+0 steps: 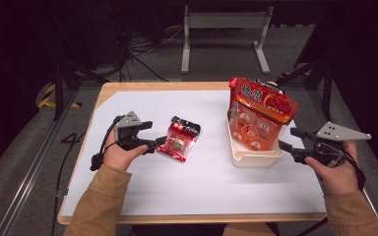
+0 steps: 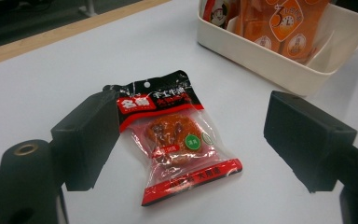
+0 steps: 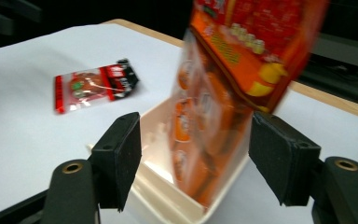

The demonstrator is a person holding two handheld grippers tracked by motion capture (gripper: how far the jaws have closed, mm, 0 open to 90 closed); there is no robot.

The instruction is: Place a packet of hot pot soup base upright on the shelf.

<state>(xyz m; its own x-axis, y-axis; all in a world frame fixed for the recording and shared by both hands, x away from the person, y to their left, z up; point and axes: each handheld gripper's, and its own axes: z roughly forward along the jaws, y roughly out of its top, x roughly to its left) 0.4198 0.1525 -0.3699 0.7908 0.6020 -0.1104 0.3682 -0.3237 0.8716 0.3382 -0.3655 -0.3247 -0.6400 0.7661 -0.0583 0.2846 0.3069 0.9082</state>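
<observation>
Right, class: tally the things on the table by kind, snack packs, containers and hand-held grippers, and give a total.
Snack packs: 2, the small red-and-black packet lying on the table and the big orange bag standing in the tray
Containers: 1, the cream tray
Grippers: 2, the left gripper and the right gripper, both open
Total: 5

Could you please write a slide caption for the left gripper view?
Open left hand-held gripper frames a red-and-black snack packet lying flat on white table, cream tray beyond.
</observation>
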